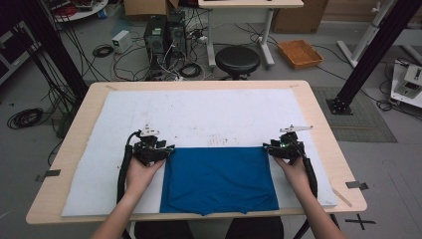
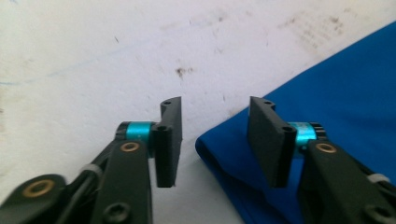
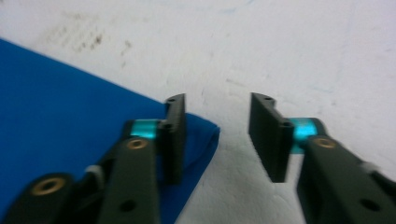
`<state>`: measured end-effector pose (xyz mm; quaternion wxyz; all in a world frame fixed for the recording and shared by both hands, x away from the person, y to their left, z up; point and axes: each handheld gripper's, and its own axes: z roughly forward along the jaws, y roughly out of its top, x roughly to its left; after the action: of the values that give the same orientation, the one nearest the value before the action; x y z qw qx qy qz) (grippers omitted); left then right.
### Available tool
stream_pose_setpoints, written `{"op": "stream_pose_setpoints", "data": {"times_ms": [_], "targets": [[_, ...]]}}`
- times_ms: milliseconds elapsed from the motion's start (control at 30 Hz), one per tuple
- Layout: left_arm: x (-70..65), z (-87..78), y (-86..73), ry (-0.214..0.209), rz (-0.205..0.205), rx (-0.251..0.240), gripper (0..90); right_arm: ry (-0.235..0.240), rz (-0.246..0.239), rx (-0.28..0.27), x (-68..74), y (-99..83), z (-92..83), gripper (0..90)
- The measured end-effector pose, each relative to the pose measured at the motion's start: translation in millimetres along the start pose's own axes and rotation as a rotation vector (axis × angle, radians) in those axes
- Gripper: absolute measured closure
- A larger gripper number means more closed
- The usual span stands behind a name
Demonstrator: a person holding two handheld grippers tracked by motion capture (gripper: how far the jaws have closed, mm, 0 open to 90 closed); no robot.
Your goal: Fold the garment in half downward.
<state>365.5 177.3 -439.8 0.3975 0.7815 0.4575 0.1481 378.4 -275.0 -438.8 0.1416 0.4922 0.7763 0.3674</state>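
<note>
A blue cloth lies folded flat on the near half of the white mat. At the cloth's far left corner sits my left gripper, its jaws apart and pressing on nothing. In the left gripper view the cloth has its corner lying in the gap of the left gripper, close to the right-hand jaw. My right gripper is at the far right corner, also open. Through the right gripper view the cloth reaches just past the left-hand jaw of the right gripper, untouched by the pads.
The mat covers most of the wooden table, bare and stained beyond the cloth. Behind the table stand a black stool, computer towers with loose cables, and an orange tray on the floor. Black frame posts rise at both sides.
</note>
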Motion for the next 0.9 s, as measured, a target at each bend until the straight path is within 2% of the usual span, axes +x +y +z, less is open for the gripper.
{"op": "stream_pose_setpoints", "data": {"times_ms": [67, 133, 200, 267, 367, 533, 700, 900], "targets": [[-0.4, 2.8, -1.1, -0.006, 0.021, 0.019, 73.4, 0.023, -0.025, 0.025, 2.3, -2.0, 4.5, 78.0], [-0.4, 4.5, -1.4, -0.008, 0.034, 0.022, 81.9, 0.011, -0.055, 0.023, 5.1, -3.4, 5.1, 84.5], [0.8, 4.8, -1.4, -0.009, 0.04, 0.02, 85.5, 0.009, -0.068, 0.012, 5.1, -3.0, 4.2, 86.2], [2.4, 5.2, -1.5, -0.01, 0.031, 0.013, 86.2, 0.01, -0.072, 0.001, 4.0, -2.3, 3.7, 86.4], [5.3, 4.8, -0.7, -0.005, 0.045, 0.017, 86.6, 0.018, -0.07, -0.006, 0.8, -0.9, 4.5, 86.5], [10.4, 9.9, 2.8, 0.011, 0.048, 0.01, 86.7, 0.017, -0.112, -0.02, -3.6, 8.1, 7.4, 86.5], [19.7, 18.5, 15.9, 0.021, 0.039, -0.011, 86.6, 0.001, -0.1, -0.024, -11.8, 22.2, 15.0, 86.5], [23.8, 32.6, 28.8, 0.039, 0.069, -0.014, 86.6, -0.028, -0.09, -0.02, -18.4, 28.5, 25.0, 86.6]]}}
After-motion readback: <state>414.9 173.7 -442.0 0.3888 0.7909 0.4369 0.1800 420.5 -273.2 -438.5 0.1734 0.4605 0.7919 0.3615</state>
